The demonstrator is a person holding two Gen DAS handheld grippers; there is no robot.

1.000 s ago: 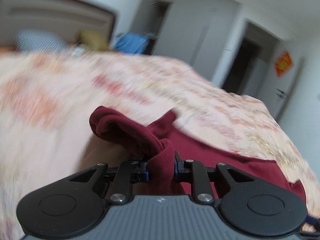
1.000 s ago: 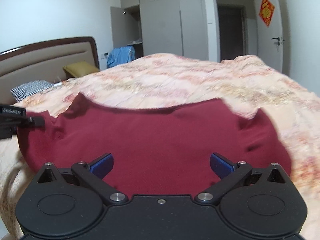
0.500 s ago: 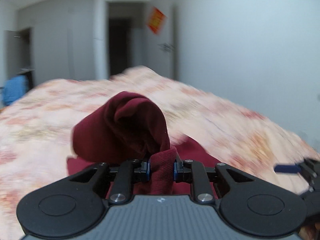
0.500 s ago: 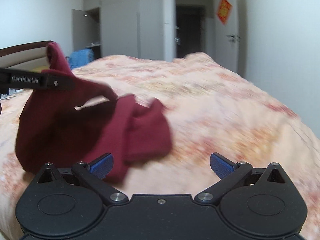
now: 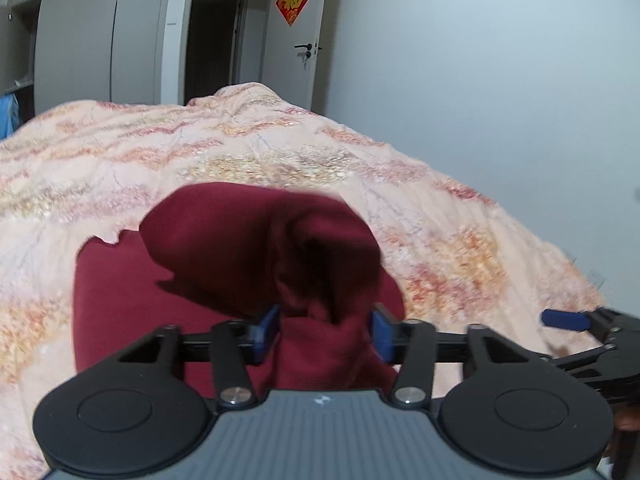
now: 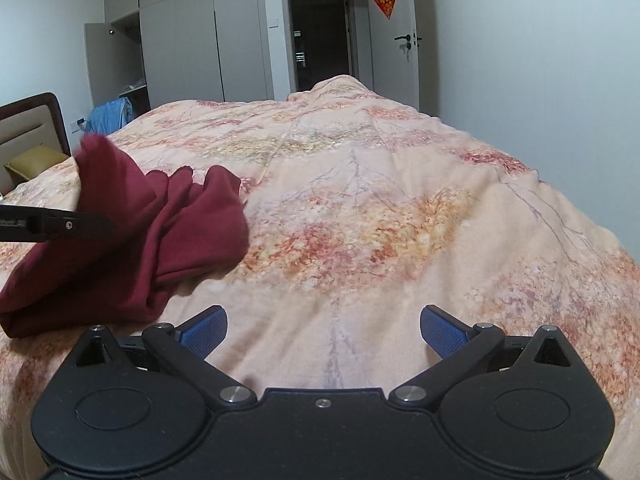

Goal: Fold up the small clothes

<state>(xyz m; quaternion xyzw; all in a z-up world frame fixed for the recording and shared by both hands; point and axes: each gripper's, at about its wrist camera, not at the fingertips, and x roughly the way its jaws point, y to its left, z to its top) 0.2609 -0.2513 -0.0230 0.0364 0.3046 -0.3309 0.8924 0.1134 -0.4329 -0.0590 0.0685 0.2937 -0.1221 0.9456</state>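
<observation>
A dark red garment (image 5: 248, 256) lies on the floral bedspread (image 5: 240, 148). My left gripper (image 5: 324, 330) is shut on a bunched edge of it and holds that part folded over the rest of the cloth. In the right wrist view the garment (image 6: 160, 232) is a rumpled heap at the left, with the left gripper's black finger (image 6: 60, 224) reaching in from the left edge. My right gripper (image 6: 323, 328) is open and empty above bare bedspread, to the right of the garment. Its blue pad (image 5: 566, 319) shows at the right of the left wrist view.
The bedspread (image 6: 380, 208) covers the whole bed. A headboard (image 6: 32, 124) and a yellow pillow (image 6: 30, 162) are at the far left. Blue clothing (image 6: 110, 114) hangs by the open wardrobe (image 6: 120, 64). A door (image 6: 400, 36) with a red ornament is behind.
My left gripper carried the held edge of the garment over to the right, folding it onto itself. My right gripper swung right, off the garment, to above bare bedspread.
</observation>
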